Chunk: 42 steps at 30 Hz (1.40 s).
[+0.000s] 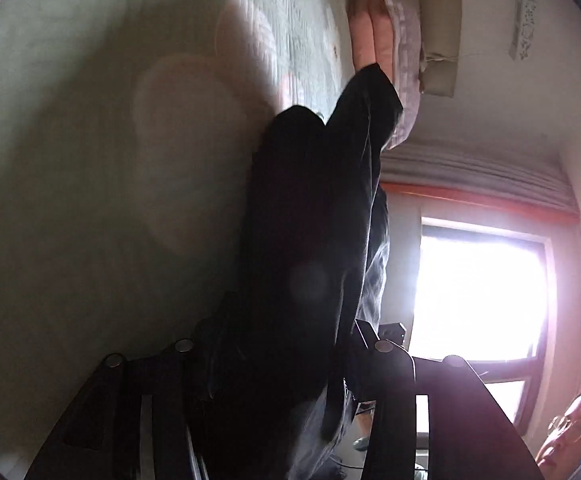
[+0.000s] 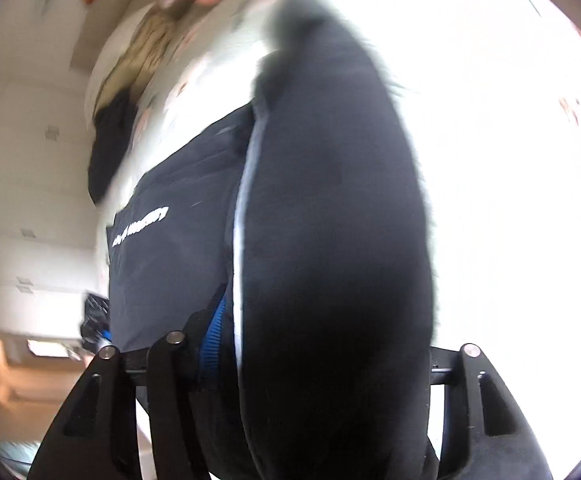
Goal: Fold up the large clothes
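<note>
Left tongs: black fingers at the bottom of the left wrist view, clamped on a fold of the large black fabric garment, which runs from between them up the frame centre to a cuffed end at upper centre. Cloth fills the gap, so the fingertips are hidden. Behind the garment, left half of the frame: pale green quilted bed cover with faint pink patches. Upper centre: stack of folded pink and grey-patterned bedding, the garment's cuffed end reaching its edge; touching or not, cannot tell. Lower right: bright window with an orange-trimmed curtain rail above it, and a person's face with glasses at the lower right rim. Right tongs: fingers at the bottom of the right wrist view, wide-set, with the same garment bunched thick between them; gripping it, contact hidden by cloth. View heavily motion-blurred. Garment here is dark navy-black with a pale piped seam, white lettering (unreadable) on the left panel, and a blue ribbed strip near the left finger. Right side is blown-out white. Left side: white cabinet fronts, blurred.
</note>
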Available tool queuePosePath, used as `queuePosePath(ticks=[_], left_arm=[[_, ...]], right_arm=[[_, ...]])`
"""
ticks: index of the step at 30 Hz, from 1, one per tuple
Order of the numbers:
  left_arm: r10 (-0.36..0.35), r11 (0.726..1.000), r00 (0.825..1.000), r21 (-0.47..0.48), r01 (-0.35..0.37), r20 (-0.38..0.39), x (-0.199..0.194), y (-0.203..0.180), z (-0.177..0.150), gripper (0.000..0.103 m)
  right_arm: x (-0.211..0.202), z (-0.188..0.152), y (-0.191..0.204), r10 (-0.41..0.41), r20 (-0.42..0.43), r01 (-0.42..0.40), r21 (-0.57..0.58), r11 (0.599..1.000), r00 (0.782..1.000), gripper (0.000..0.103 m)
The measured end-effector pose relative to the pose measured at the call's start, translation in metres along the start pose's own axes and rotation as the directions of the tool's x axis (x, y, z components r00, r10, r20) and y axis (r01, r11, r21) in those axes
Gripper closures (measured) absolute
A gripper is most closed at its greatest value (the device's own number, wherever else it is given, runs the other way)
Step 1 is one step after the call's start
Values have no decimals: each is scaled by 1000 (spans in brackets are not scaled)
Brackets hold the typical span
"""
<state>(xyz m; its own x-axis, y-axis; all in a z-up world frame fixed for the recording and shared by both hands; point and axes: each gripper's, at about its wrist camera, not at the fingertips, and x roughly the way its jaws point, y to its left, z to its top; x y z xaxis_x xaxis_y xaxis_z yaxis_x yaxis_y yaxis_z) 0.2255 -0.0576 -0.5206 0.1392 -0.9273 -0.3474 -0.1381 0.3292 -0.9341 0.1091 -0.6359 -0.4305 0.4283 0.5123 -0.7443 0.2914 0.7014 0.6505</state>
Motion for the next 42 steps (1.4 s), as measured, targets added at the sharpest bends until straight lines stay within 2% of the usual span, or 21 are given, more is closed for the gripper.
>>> queuePosePath(ticks=[4, 6, 9, 11, 12, 15, 18, 20, 22, 23, 24, 25, 26, 27, 28, 30, 32, 34, 36, 39, 42], left_arm=[[107, 992, 993, 69, -110, 42, -22, -23, 2, 54], [147, 985, 987, 81, -151, 59, -34, -34, 5, 55], [229, 960, 968, 141, -242, 102, -52, -62, 4, 55], [282, 934, 951, 189, -303, 130, -60, -89, 0, 55], [310, 915, 940, 223, -335, 142, -66, -108, -5, 55], [366, 860, 917, 317, -399, 159, -65, -149, -21, 54], [412, 794, 895, 416, -444, 169, -57, -184, -51, 54], [479, 724, 860, 473, -501, 178, -41, -196, -71, 54], [551, 646, 814, 523, -556, 185, -16, -199, -85, 54], [591, 605, 785, 542, -583, 185, -4, -198, -92, 54], [626, 566, 757, 560, -605, 184, 6, -195, -99, 54], [667, 520, 722, 577, -630, 186, 21, -183, -104, 54], [713, 468, 673, 581, -666, 197, 34, -168, -105, 54], [744, 429, 635, 581, -692, 207, 40, -158, -108, 54], [748, 421, 628, 576, -700, 216, 42, -147, -108, 54], [720, 481, 663, 542, -689, 204, 36, -133, -103, 52], [681, 552, 710, 512, -658, 178, 26, -122, -94, 52], [650, 604, 745, 493, -626, 150, 15, -117, -89, 52], [639, 620, 757, 489, -613, 137, 4, -119, -87, 52], [650, 611, 747, 487, -624, 143, -17, -133, -91, 55], [639, 595, 752, 517, -615, 160, -40, -160, -101, 55]], right_arm=[[-11, 4, -5, -26, -7, 26, -26, 999, 1000, 41], [-9, 14, 10, -78, -4, 77, -55, 995, 997, 41], [-24, 13, 4, -148, 5, 147, -99, 984, 989, 41], [-45, 5, 2, -215, 24, 216, -135, 967, 976, 41], [-53, 5, 11, -270, 51, 274, -157, 949, 962, 41], [-80, -4, 34, -348, 145, 373, -214, 903, 926, 41], [-92, -20, 82, -361, 205, 407, -274, 871, 910, 40], [-76, -34, 124, -389, 216, 442, -320, 838, 895, 38], [-51, -55, 148, -396, 206, 446, -369, 816, 895, 36], [-38, -70, 155, -410, 195, 453, -391, 801, 891, 36], [-22, -79, 158, -443, 196, 484, -404, 777, 875, 36], [-1, -86, 161, -478, 200, 516, -417, 748, 855, 36], [13, -91, 152, -502, 194, 533, -422, 733, 843, 36], [32, -94, 147, -527, 165, 543, -415, 730, 834, 36], [35, -99, 130, -544, 158, 556, -408, 724, 824, 36], [49, -102, 125, -555, 176, 574, -395, 717, 813, 34], [52, -101, 121, -549, 191, 576, -387, 720, 814, 33], [50, -96, 114, -527, 171, 553, -332, 764, 832, 32], [41, -93, 115, -521, 162, 545, -283, 789, 838, 32], [18, -98, 128, -502, 168, 529, -224, 819, 849, 32], [-12, -114, 156, -496, 204, 533, -217, 818, 844, 32]])
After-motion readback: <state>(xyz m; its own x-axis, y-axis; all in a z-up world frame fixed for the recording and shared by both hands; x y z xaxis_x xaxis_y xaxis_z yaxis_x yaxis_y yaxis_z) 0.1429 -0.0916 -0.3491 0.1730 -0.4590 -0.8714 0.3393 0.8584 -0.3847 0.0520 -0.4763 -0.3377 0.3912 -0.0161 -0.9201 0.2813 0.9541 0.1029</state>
